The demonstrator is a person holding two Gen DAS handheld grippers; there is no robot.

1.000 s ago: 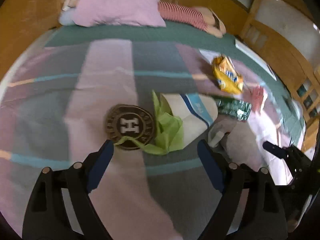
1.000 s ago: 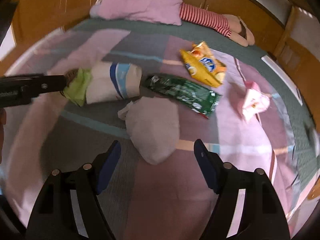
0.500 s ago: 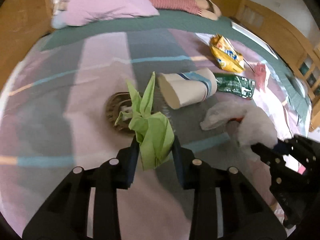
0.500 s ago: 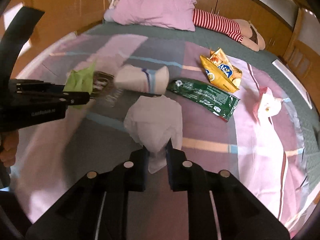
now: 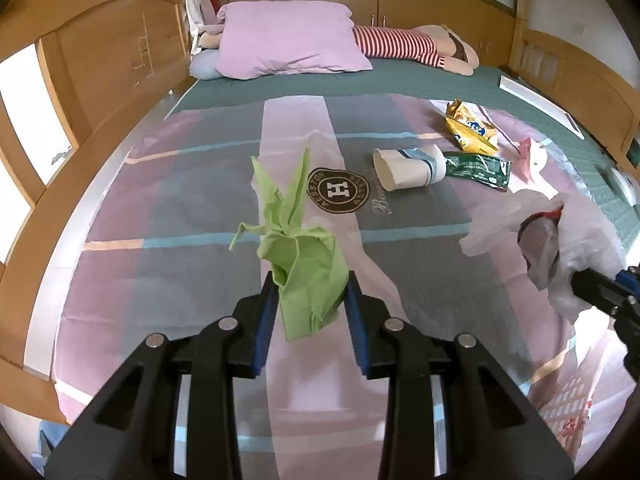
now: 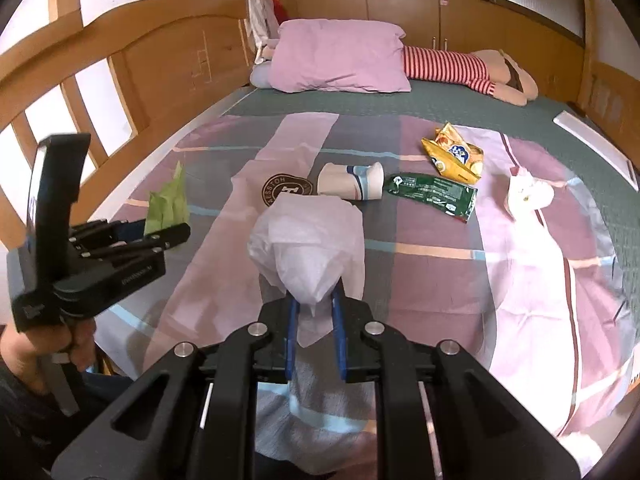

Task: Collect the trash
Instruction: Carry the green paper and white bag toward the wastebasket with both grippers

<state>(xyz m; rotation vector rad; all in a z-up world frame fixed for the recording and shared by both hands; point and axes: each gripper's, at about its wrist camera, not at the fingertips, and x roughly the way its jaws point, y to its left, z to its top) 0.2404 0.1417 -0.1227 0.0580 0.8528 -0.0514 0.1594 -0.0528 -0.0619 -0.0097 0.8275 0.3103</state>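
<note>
A crumpled green paper napkin (image 5: 304, 256), creased into sharp points, is clamped between the blue-padded jaws of the left hand-held gripper (image 5: 310, 304) at the lower centre of the left wrist view, lifted clear of the bed (image 5: 200, 216). In the right wrist view the same napkin (image 6: 168, 200) is seen at centre left, poking up beyond the black left hand-held gripper (image 6: 160, 236), whose body is tilted up toward the right and gripped by a hand (image 6: 76, 340) at the lower left edge. A thin, wrinkled white plastic bag (image 6: 308, 248) is pinched by its gathered neck in the right hand-held gripper (image 6: 316, 320), jaws narrowed on it, at the lower centre of that view — the bag billows above the fingers.

Four pieces of trash are left lying on the smooth quilted bedspread, in a loose row across the middle right of both views: one paper cup (image 6: 350, 180) on its side with a blue band, one flat glossy green wrapper (image 6: 432, 194) just beside it, one crinkled yellow snack bag (image 6: 454, 158) behind, and one bunched pink-and-white wrapper (image 6: 528, 192) well apart to the right. A round brown logo patch (image 5: 340, 190) is printed on the spread beside the cup. One lilac pillow (image 5: 288, 40) and one striped plush toy (image 5: 404, 46) are seen at the upper centre.
</note>
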